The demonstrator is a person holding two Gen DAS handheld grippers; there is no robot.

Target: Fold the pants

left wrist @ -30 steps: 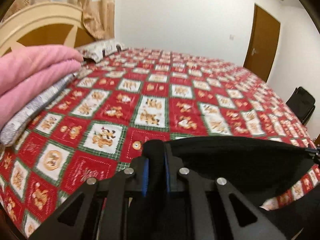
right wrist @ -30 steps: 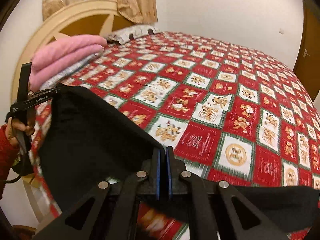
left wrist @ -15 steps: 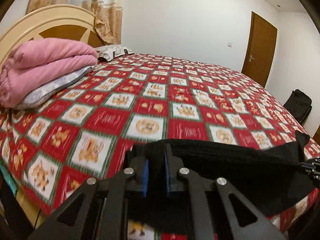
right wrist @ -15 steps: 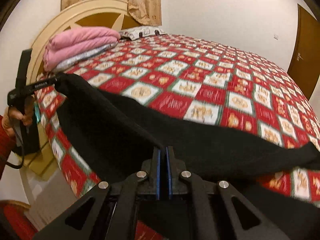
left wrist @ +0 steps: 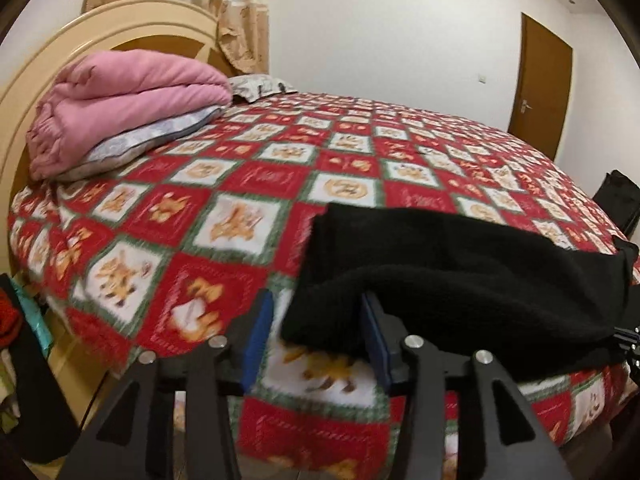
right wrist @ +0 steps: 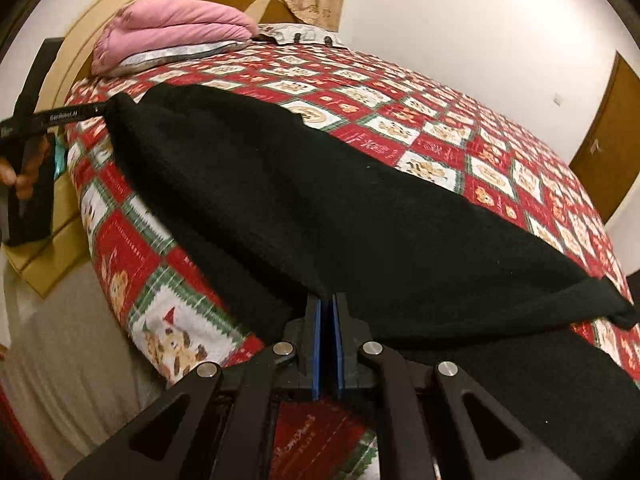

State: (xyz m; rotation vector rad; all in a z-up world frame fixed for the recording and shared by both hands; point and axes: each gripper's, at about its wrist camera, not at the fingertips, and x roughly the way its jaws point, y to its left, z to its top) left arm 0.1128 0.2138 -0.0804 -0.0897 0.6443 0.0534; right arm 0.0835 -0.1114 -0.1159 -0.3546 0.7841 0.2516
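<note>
Black knitted fabric fills the near field of both views: the pants [right wrist: 340,216] are draped across the near edge of the bed [left wrist: 248,184], on its red, white and green patchwork bedspread. In the right wrist view the right gripper [right wrist: 328,312] is seen closed, its blue pads pinched on a fold of the pants; the fabric's lower part is cut off by the gripper body and by the frame edge. In the left wrist view the left gripper [left wrist: 316,320] is seen spread wide, its blue pads well apart, with a corner of the pants [left wrist: 460,276] lying between them; whether the right-hand pad touches the cloth cannot be told, the frame being blurred. At the left edge of the right wrist view, the left gripper's black bar [right wrist: 56,118] is seen meeting the far corner of the pants. Farther back, a folded pink quilt [left wrist: 124,108] is stacked on a grey pillow [left wrist: 148,140] against the cream headboard [left wrist: 44,80]. A second pillow is largely hidden behind the quilt. Beyond the bed, a brown door [left wrist: 542,88] is set in the white wall.
</note>
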